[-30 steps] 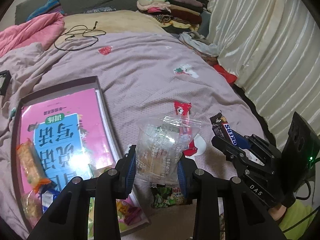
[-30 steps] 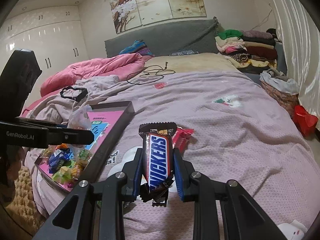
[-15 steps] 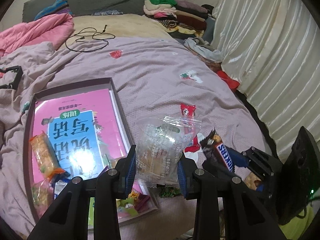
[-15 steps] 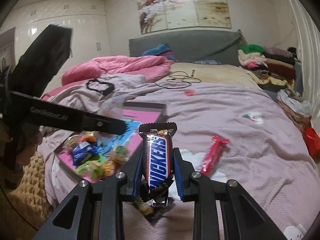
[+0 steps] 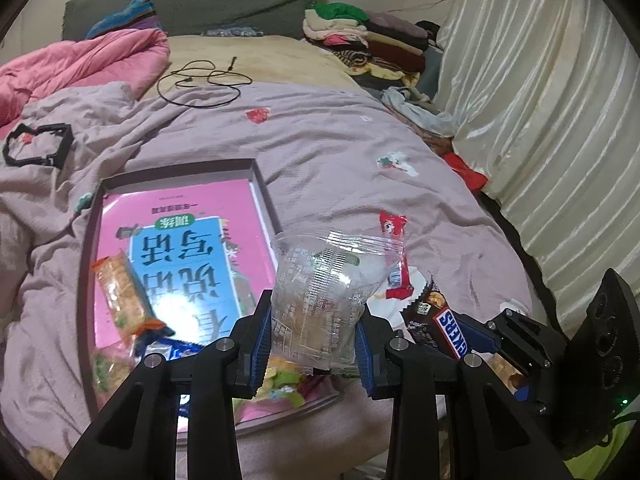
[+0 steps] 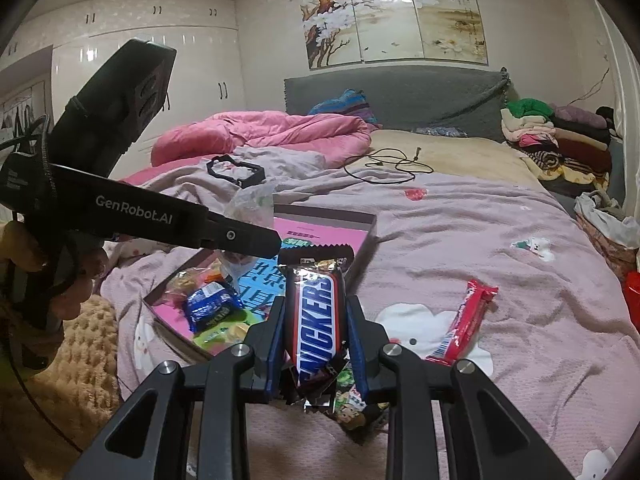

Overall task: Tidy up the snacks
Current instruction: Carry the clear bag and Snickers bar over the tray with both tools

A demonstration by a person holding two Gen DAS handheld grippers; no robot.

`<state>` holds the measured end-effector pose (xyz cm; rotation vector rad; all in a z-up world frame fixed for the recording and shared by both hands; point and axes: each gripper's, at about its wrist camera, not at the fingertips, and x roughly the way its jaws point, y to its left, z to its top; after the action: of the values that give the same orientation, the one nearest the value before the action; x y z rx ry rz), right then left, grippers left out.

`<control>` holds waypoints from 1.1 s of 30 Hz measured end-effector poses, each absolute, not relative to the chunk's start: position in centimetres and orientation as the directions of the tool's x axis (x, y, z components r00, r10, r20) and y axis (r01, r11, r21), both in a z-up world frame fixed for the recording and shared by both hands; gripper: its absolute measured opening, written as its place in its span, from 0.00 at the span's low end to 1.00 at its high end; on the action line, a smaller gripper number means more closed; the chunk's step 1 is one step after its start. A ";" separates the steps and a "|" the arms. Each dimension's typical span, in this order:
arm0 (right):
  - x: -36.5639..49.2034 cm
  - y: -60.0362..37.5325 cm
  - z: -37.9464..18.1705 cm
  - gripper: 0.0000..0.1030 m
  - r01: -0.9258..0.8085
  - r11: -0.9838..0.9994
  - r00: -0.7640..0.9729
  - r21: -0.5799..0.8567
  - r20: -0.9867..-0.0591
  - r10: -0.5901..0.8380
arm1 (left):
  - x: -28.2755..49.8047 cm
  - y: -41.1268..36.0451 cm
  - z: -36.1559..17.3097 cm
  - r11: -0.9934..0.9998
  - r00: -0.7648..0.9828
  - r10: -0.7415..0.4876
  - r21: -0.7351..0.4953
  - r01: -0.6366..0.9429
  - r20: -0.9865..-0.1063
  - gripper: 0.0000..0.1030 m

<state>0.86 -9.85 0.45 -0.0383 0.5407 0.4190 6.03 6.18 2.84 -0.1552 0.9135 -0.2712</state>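
Observation:
My left gripper (image 5: 314, 340) is shut on a clear plastic snack bag (image 5: 324, 292), held above the near right corner of the shallow box (image 5: 260, 184) lined with a pink and blue book. My right gripper (image 6: 316, 332) is shut on a Snickers bar (image 6: 316, 312), upright between its pads; the same bar (image 5: 444, 328) shows at the right of the left wrist view. Several wrapped snacks lie in the box's near end, among them an orange cracker pack (image 5: 120, 292) and a blue packet (image 6: 210, 306). A red snack stick (image 6: 464, 320) lies on the pink bedspread right of the box.
A small green wrapped snack (image 6: 352, 396) lies on the bedspread under my right gripper. A black cable (image 5: 200, 80), a black frame (image 5: 36, 148), a pink duvet (image 6: 260, 132) and folded clothes (image 5: 360, 36) sit farther back. A curtain (image 5: 540, 120) runs along the right.
Both grippers have drifted toward the box with their snacks still held. The Snickers bar now sits closer beside the clear bag, and the box's near corner lies under the left gripper.

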 end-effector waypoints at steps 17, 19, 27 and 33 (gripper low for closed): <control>-0.1 -7.8 0.8 0.28 -0.436 0.897 0.760 0.072 -0.504 0.410 | 3.7 9.9 3.7 0.964 0.613 -0.256 -0.247 0.101 -0.748 0.36; -0.2 -7.7 0.9 0.28 -0.438 0.896 0.760 0.074 -0.502 0.413 | 3.5 10.6 3.7 0.966 0.617 -0.244 -0.245 0.085 -0.748 0.36; -0.4 -6.5 1.1 0.28 -0.464 0.881 0.747 0.086 -0.497 0.442 | 2.6 13.5 3.8 0.969 0.631 -0.203 -0.246 0.020 -0.749 0.36; -0.4 -5.2 1.2 0.28 -0.487 0.869 0.736 0.092 -0.493 0.465 | 1.9 15.6 3.6 0.968 0.636 -0.169 -0.248 -0.036 -0.753 0.36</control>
<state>-0.36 -5.17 1.25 -0.0435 0.5293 0.5229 1.92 15.59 3.60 -0.2506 0.8807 -0.0767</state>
